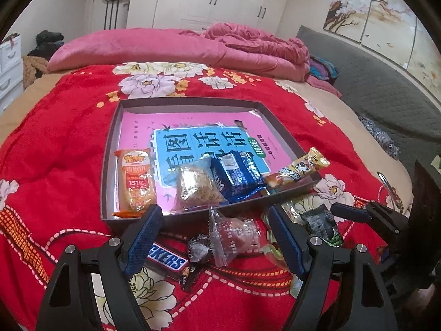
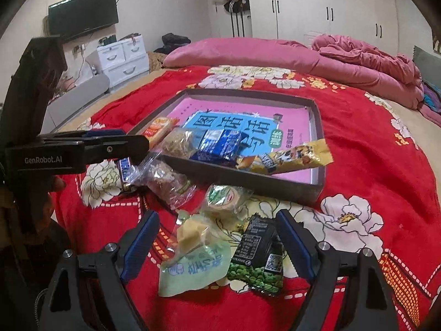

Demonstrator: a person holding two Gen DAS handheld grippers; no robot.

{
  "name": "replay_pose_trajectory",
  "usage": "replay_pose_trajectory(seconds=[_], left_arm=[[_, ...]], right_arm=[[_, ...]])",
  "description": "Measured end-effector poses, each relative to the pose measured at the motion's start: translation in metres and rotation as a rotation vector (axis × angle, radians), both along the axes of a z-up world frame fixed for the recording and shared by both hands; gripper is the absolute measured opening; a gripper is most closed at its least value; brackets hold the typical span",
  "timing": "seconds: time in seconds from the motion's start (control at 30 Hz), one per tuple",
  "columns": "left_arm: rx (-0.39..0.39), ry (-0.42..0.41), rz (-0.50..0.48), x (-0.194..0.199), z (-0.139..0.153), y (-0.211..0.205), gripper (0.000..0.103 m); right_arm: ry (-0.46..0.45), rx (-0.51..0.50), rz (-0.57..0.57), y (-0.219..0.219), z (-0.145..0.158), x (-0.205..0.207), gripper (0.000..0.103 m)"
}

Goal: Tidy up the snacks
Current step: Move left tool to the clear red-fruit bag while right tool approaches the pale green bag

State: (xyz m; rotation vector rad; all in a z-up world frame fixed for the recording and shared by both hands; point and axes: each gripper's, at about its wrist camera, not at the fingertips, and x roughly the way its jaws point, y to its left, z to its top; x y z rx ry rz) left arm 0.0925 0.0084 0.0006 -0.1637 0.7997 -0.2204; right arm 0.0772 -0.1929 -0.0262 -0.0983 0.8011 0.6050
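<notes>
- On the red floral blanket [image 1: 69,143], in front of the shallow dark box [image 1: 110,149], my left gripper [image 1: 215,229] hangs with its blue pads spread wide and nothing between them; the clear bag of reddish snack [image 1: 234,237] lies on the blanket in the gap, touched by neither pad.
- My right gripper [image 2: 217,237] is spread the same way and empty, standing over the pale green packet [image 2: 193,267] and the black pea packet [image 2: 259,259].
- Four snacks are in the box already: the orange cake packet [image 1: 136,182], the clear bag of golden crisps [image 1: 197,184] and the blue wafer packet [image 1: 234,179] inside, and the yellow bar [image 1: 300,168] propped across the near right rim.
- I judge the step in hand is picking up a loose snack, and roughly half are still outside.
- To do it well with the left, I would come down until both pads flank the bulk of the clear bag, not its thin sealed edge, then close gently; the film is slick and the contents look crushable.
- The silver foil candy [image 1: 198,249] lies just beside that bag, so I would keep the left pad clear of it.
- The Snickers bar [image 1: 168,260] sits partly under my left finger in the left view; the right view shows only its end.
- Only the right view shows the round green-topped cup [image 2: 224,197] and the whole pale green packet; the left view shows just scraps of them behind the right finger.
- The right view also shows my left gripper side-on, which hides its opening.
</notes>
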Motion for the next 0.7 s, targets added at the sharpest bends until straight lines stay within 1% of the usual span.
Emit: replay_pose_trajectory(seconds=[0.37, 0.53, 0.7], left_arm=[[0.037, 0.025, -0.037, 0.005, -0.006, -0.009, 0.081], [0.053, 0.040, -0.062, 0.007, -0.011, -0.015, 0.081], [0.068, 0.058, -0.066, 0.012, -0.016, -0.017, 0.081]], right_arm=[[0.035, -0.061, 0.071, 0.019, -0.012, -0.003, 0.085], [0.059, -0.063, 0.099, 0.024, -0.018, -0.003, 0.085], [0.074, -0.076, 0.131, 0.034, -0.025, -0.006, 0.085]])
